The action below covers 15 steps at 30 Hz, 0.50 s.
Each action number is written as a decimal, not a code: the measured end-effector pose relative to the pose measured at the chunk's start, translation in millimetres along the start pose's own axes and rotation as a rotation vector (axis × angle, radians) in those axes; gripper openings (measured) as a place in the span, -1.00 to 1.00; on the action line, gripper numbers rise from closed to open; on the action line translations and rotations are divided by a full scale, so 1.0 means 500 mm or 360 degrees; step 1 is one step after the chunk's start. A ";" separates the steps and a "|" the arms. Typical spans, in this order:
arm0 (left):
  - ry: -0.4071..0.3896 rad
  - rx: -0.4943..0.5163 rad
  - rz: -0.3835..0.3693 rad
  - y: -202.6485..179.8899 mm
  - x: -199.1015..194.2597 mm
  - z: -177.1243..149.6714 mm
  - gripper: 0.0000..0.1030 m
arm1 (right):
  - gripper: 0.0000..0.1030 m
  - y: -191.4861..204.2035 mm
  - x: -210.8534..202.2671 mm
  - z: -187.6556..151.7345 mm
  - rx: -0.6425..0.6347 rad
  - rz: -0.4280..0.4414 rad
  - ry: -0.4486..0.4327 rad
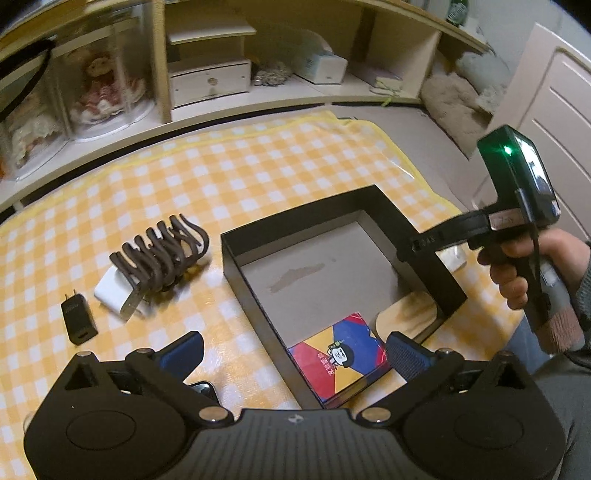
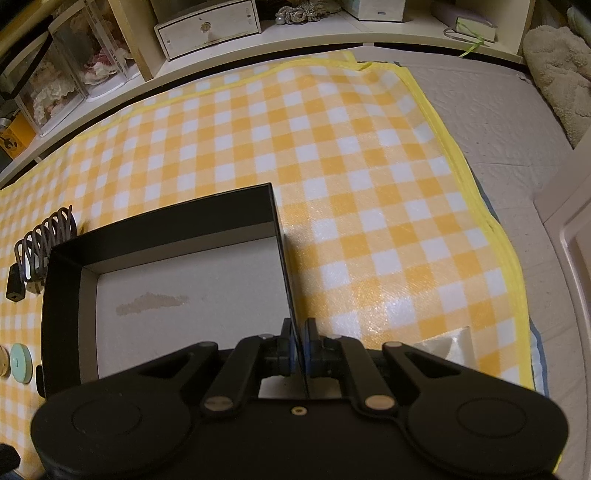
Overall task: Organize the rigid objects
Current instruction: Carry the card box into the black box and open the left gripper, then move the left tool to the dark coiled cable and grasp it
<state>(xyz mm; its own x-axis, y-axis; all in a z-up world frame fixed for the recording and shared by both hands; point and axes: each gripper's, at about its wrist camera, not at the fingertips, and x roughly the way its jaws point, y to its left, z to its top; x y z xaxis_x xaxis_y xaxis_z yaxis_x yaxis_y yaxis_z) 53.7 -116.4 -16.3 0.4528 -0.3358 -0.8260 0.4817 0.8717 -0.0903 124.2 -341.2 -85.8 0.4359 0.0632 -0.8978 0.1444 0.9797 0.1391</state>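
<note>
A: Right up close, the left gripper (image 1: 295, 350), jaws spread wide with nothing between them, hanging over the near corner of the black box (image 1: 236, 266)

B: And just below, inside that corner, the colourful card pack (image 1: 341, 354) lies flat on the box's grey floor, touching nothing of the gripper

A: Across the box, the right gripper (image 2: 300, 345) has its jaws closed tight on the box's right wall, a hand (image 1: 517, 273) wrapped round its handle

B: Out on the checked yellow cloth (image 2: 369, 184), left of the box, there's the brown claw hair clip (image 1: 166, 251) resting against a white charger (image 1: 114, 291)

A: With the small black plug (image 1: 79, 321) just beside them, apart from the box

B: Behind it all, shelves with a white drawer box (image 2: 207, 27)
</note>
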 end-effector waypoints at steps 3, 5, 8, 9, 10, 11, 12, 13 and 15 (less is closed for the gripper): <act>-0.0024 -0.0028 0.0016 0.007 0.000 -0.003 1.00 | -0.89 0.000 0.000 0.000 -0.0001 0.0000 0.0001; -0.0044 -0.0038 0.0034 0.009 0.002 -0.005 1.00 | -0.89 0.000 0.000 0.000 -0.0004 -0.0002 0.0000; -0.0081 -0.0067 0.0069 0.016 0.004 -0.006 1.00 | -0.89 -0.003 0.000 -0.001 -0.0010 -0.0002 0.0003; -0.0094 -0.0077 0.0080 0.019 0.005 -0.006 1.00 | -0.90 -0.003 0.000 -0.001 -0.0011 -0.0002 0.0003; -0.0114 -0.0091 0.0092 0.022 0.004 -0.006 1.00 | -0.90 -0.003 0.000 -0.001 -0.0009 -0.0001 0.0002; -0.0139 -0.0113 0.0105 0.027 0.004 -0.006 1.00 | -0.90 -0.003 0.001 -0.001 -0.0008 -0.0001 0.0003; -0.0157 -0.0134 0.0119 0.032 0.004 -0.005 1.00 | -0.90 -0.003 0.000 -0.001 -0.0008 -0.0001 0.0002; -0.0181 -0.0166 0.0139 0.039 0.005 -0.004 1.00 | -0.89 -0.002 0.000 -0.001 -0.0007 0.0000 0.0003; -0.0251 -0.0255 0.0166 0.055 0.006 -0.006 1.00 | -0.89 -0.002 0.000 -0.001 -0.0007 0.0001 0.0003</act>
<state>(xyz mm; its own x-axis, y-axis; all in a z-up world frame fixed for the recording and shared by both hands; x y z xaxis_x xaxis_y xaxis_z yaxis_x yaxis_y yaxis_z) 66.1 -92.4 -23.2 0.6116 -0.2817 -0.7393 0.3066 0.9458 -0.1068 123.6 -342.2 -86.3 0.4341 0.0640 -0.8986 0.1404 0.9805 0.1376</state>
